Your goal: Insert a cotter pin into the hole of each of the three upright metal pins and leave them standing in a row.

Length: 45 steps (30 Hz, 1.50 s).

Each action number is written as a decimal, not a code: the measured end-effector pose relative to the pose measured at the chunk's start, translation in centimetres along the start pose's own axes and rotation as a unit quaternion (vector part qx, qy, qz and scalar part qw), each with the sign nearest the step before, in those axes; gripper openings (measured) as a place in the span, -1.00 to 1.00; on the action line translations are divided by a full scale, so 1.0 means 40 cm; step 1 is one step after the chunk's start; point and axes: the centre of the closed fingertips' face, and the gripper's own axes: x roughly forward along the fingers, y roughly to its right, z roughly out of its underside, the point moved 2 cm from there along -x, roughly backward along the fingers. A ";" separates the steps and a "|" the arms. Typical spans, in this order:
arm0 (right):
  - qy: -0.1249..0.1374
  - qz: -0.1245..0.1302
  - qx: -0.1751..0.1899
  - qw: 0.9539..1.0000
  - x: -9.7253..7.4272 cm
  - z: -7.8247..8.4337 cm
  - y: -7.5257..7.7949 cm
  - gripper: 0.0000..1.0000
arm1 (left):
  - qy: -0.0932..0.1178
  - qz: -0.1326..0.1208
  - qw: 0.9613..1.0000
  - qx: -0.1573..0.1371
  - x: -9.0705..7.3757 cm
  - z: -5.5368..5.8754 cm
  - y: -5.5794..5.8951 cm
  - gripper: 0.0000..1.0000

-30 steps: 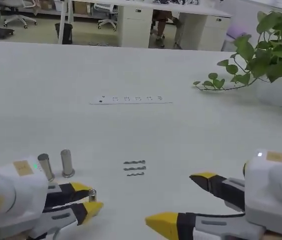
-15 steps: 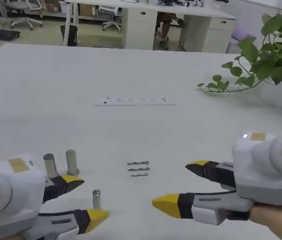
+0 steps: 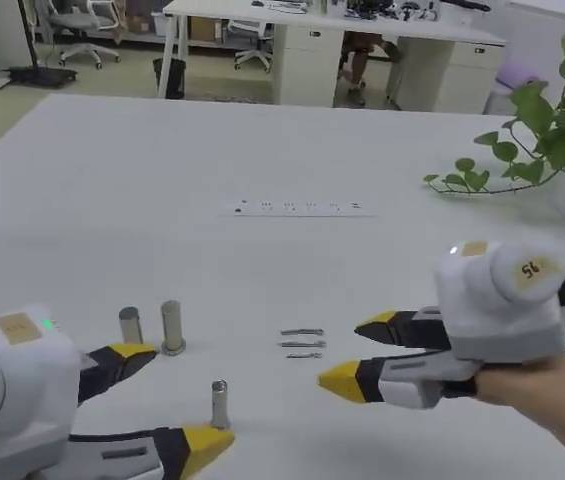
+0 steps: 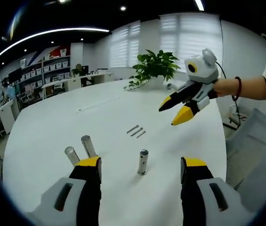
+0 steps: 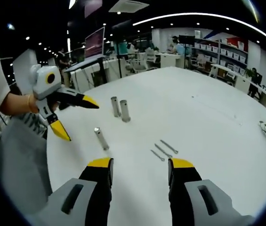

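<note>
Two metal pins stand side by side on the white table. A third pin stands alone nearer to me. My left gripper is open, its yellow jaws on either side of that third pin without touching it. Three cotter pins lie in a short stack at mid-table. My right gripper hangs open just right of them, nothing between its jaws. The right gripper view has the cotter pins ahead and the lone pin to the left.
A white power strip lies farther back on the table. A leafy potted plant stands at the right edge. Desks and office chairs fill the room beyond the table's far edge.
My left gripper has opened and let go of the third pin, which now stands on its own. My right gripper has moved in toward the cotter pins. The head camera has shifted.
</note>
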 end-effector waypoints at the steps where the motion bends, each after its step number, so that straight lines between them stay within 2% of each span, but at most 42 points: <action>1: -0.004 -0.002 -0.004 1.000 0.004 0.000 0.002 -0.08 | -0.001 -0.002 1.000 -0.003 -0.004 0.002 0.001 0.40; 9: -0.036 -0.018 -0.049 0.998 0.052 -0.001 0.026 -0.29 | -0.007 -0.013 1.000 -0.008 -0.028 0.011 0.006 0.57; 15: -0.067 -0.036 -0.080 0.994 0.091 0.016 0.045 -0.40 | -0.007 -0.020 1.000 -0.008 -0.040 0.008 0.005 0.69; 29: -0.110 -0.063 -0.096 0.987 0.158 0.049 0.074 -0.53 | -0.023 -0.051 0.998 -0.002 -0.067 0.030 -0.014 0.65; 39: -0.144 -0.086 -0.121 0.978 0.179 0.071 0.085 -0.67 | -0.027 -0.063 0.998 -0.001 -0.079 0.032 -0.026 0.63; 45: -0.165 -0.096 -0.146 0.971 0.178 0.071 0.085 -0.75 | -0.026 -0.066 0.997 -0.001 -0.082 0.030 -0.028 0.62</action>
